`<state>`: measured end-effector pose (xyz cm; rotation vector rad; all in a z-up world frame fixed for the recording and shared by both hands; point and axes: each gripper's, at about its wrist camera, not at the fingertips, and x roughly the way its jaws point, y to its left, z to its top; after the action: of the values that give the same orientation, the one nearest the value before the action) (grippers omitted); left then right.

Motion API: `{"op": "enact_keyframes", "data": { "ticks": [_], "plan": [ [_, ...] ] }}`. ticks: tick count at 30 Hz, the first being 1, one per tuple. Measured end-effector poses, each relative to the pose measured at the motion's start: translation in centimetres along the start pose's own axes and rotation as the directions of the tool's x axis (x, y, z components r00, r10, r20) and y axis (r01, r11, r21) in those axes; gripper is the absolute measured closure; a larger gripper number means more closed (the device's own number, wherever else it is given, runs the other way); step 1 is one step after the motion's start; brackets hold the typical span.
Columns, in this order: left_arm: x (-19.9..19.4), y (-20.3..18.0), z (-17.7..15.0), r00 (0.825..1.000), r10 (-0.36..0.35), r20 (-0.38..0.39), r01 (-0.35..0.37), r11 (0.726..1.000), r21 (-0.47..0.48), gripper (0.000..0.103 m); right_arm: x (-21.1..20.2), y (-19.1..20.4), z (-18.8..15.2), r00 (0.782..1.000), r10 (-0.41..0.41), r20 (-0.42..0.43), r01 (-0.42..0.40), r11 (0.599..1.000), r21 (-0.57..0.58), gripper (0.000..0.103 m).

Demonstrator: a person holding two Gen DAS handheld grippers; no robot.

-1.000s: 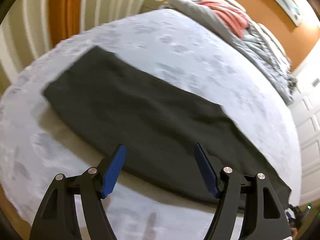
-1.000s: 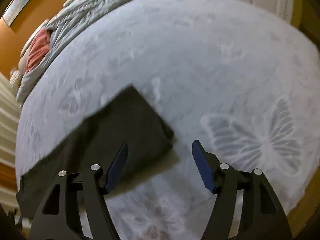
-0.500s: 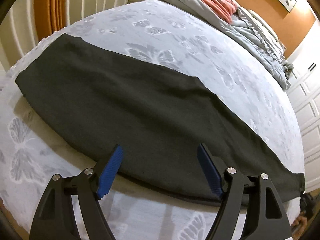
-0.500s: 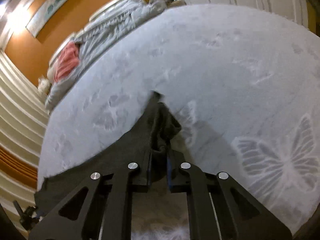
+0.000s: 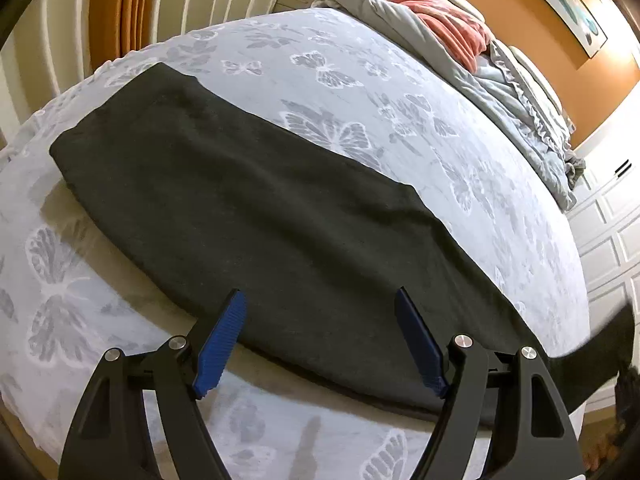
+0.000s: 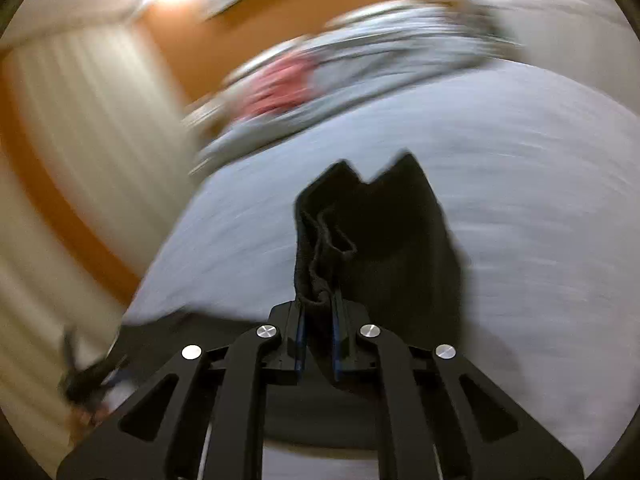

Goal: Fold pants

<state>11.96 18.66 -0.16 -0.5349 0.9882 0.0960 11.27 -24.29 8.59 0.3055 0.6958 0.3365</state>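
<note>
Dark grey pants (image 5: 256, 216) lie folded lengthwise in a long strip across the bed, running from upper left to lower right in the left wrist view. My left gripper (image 5: 320, 340) is open and empty, hovering over the pants' near edge around their middle. My right gripper (image 6: 318, 320) is shut on the pants' end (image 6: 376, 240) and holds it lifted off the bed, the bunched cloth standing up between the fingers. That raised end also shows at the far right of the left wrist view (image 5: 600, 356). The right wrist view is motion-blurred.
The bed (image 5: 360, 92) has a pale grey butterfly-print cover. A rumpled grey duvet (image 5: 516, 92) and a pink blanket (image 5: 452, 28) lie at its far end. Curtains (image 5: 180, 8) hang at left, white panelled doors (image 5: 612, 232) stand at right.
My right gripper closed on the pants' end and has lifted it off the bed, swinging fast. My left gripper moved closer over the pants and stayed open.
</note>
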Motion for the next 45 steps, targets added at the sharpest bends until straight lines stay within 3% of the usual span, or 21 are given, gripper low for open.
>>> {"op": "enact_keyframes", "data": {
  "ticks": [1, 2, 3, 7, 9, 11, 13, 15, 19, 22, 24, 26, 28, 33, 36, 38, 40, 42, 43, 44, 45],
  "plan": [
    [-0.1, 0.3, 0.0, 1.0, -0.003, -0.001, 0.003, 1.0, 0.002, 0.03, 2.2, 3.0, -0.7, 0.998, 0.043, -0.056, -0.046, 0.998, -0.052, 0.064],
    [-0.1, 0.5, 0.0, 1.0, -0.003, -0.004, 0.003, 1.0, 0.008, 0.029, 4.6, 6.5, -1.6, 0.992, 0.046, -0.117, -0.061, 0.99, -0.126, 0.05],
    [-0.2, 0.8, 0.1, 1.0, -0.004, -0.009, 0.004, 1.0, 0.022, 0.029, 5.6, 9.1, -2.2, 0.993, 0.028, -0.116, -0.05, 0.979, -0.198, 0.044],
    [-1.5, 3.0, 0.3, 1.0, 0.004, -0.001, -0.004, 0.998, 0.06, 0.03, 4.4, 11.6, -1.3, 0.999, 0.025, -0.025, -0.031, 0.952, -0.306, 0.038],
    [-2.3, 4.6, 0.6, 1.0, 0.013, 0.021, -0.015, 0.997, 0.069, 0.029, 3.5, 9.4, -0.7, 1.0, -0.002, 0.005, 0.004, 0.966, -0.26, 0.024],
    [-2.9, 6.2, 0.9, 0.999, 0.026, 0.034, -0.028, 0.998, 0.063, 0.029, 3.3, 5.6, -0.2, 0.992, -0.123, -0.004, 0.12, 0.974, -0.193, 0.02],
    [-3.6, 8.2, 1.2, 0.999, 0.03, 0.041, -0.032, 0.999, 0.039, 0.03, 3.7, 2.3, 0.5, 0.968, -0.244, -0.061, 0.234, 0.963, -0.134, 0.02],
    [-4.2, 9.8, 1.2, 0.998, 0.035, 0.045, -0.036, 0.999, 0.015, 0.03, 4.2, -2.9, 0.1, 0.92, -0.356, -0.163, 0.357, 0.934, -0.025, 0.02],
    [-5.1, 11.3, 1.1, 0.999, 0.02, 0.044, -0.019, 1.0, -0.018, 0.029, 5.5, -10.7, -2.9, 0.879, -0.294, -0.376, 0.383, 0.904, 0.189, 0.02],
    [-5.3, 10.6, 1.1, 0.999, -0.017, 0.042, 0.019, 0.999, -0.027, 0.03, 6.9, -11.8, -5.5, 0.87, -0.189, -0.455, 0.319, 0.92, 0.228, 0.02],
    [-5.0, 9.3, 1.1, 0.999, -0.036, 0.035, 0.037, 0.999, -0.013, 0.03, 7.6, -10.6, -6.3, 0.87, -0.184, -0.457, 0.292, 0.94, 0.177, 0.019],
    [-4.7, 7.9, 0.8, 0.999, -0.046, 0.03, 0.046, 0.999, 0.009, 0.029, 8.3, -9.1, -6.7, 0.871, -0.224, -0.436, 0.288, 0.954, 0.087, 0.036],
    [-4.1, 6.3, 0.3, 0.998, -0.055, 0.018, 0.054, 0.997, 0.049, 0.029, 8.3, -8.0, -6.5, 0.882, -0.214, -0.419, 0.269, 0.96, 0.074, 0.091],
    [-2.8, 3.7, -0.6, 0.998, -0.065, -0.013, 0.066, 0.994, 0.085, 0.029, 3.7, -7.3, -3.7, 0.939, -0.191, -0.286, 0.221, 0.972, 0.076, 0.091],
    [-2.6, 3.2, -0.4, 0.997, -0.072, -0.02, 0.073, 0.994, 0.087, 0.029, 0.9, -9.0, -3.3, 0.944, -0.229, -0.238, 0.256, 0.963, 0.089, 0.091],
    [-2.7, 3.3, -0.3, 0.998, -0.067, -0.01, 0.067, 0.994, 0.085, 0.029, -0.5, -10.9, -3.0, 0.923, -0.313, -0.225, 0.339, 0.936, 0.092, 0.091],
    [-2.7, 4.0, 0.1, 0.999, -0.052, -0.003, 0.052, 0.997, 0.058, 0.026, -0.6, -13.1, -3.3, 0.88, -0.383, -0.279, 0.415, 0.907, 0.064, 0.087],
    [-2.7, 5.2, 0.5, 0.999, -0.04, -0.001, 0.04, 0.999, 0.004, 0.023, -0.6, -15.5, -4.1, 0.768, -0.55, -0.329, 0.59, 0.807, 0.028, 0.081],
    [-2.7, 5.6, 0.7, 0.999, -0.034, -0.002, 0.034, 0.999, -0.022, 0.023, -0.7, -15.5, -4.0, 0.726, -0.606, -0.324, 0.645, 0.764, 0.015, 0.081],
    [-2.7, 6.5, 1.1, 1.0, -0.029, 0.0, 0.029, 0.997, -0.067, 0.023, -1.5, -14.7, -3.4, 0.736, -0.619, -0.275, 0.648, 0.762, 0.019, 0.081],
    [-2.6, 7.0, 1.3, 1.0, -0.03, 0.004, 0.03, 0.995, -0.1, 0.023, -2.5, -13.3, -2.8, 0.777, -0.589, -0.219, 0.611, 0.791, 0.039, 0.08]
  ]
}}
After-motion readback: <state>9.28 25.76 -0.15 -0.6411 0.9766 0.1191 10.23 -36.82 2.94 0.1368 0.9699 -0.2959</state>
